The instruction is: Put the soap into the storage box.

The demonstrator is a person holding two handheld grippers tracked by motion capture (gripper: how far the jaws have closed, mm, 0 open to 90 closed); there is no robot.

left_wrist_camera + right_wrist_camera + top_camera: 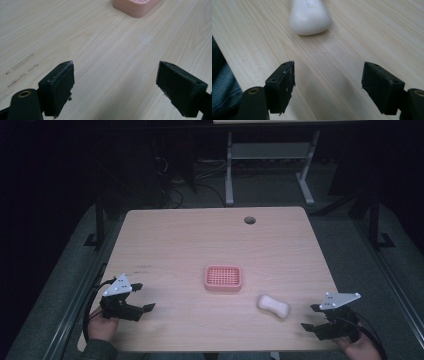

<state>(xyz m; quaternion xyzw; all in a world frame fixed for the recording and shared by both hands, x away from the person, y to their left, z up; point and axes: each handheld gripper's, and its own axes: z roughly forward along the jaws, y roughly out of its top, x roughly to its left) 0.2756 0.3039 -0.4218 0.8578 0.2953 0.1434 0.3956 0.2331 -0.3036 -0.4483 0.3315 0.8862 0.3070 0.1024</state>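
Spreading wide across the middle of the high view, the surface carries just two things, and both sit toward the near half. Largest is the pink dish, a ribbed tray lying flat near the centre. Just off its near-right corner, apart from it, lies the soap, a pale bar with a pinched waist, its long axis slanting from the dish's side down toward the right edge.

Now the grippers. Right gripper hovers at the near right corner, and its fingers stand wide apart, gripping nothing. From its own camera, the soap lies straight ahead, slightly left of the gap, rounded end facing in, bare wood between. That is the nearer hand by a clear margin, so I judge the pick falls to it. One catch: the bar points roughly along the approach, so the wrist may need a turn to close across the narrow waist.

Left gripper waits at the near left, fingers equally spread and empty. The dish shows ahead and to the right in its view, well apart.

Nothing stands between soap and dish; only a cable hole sits far back.
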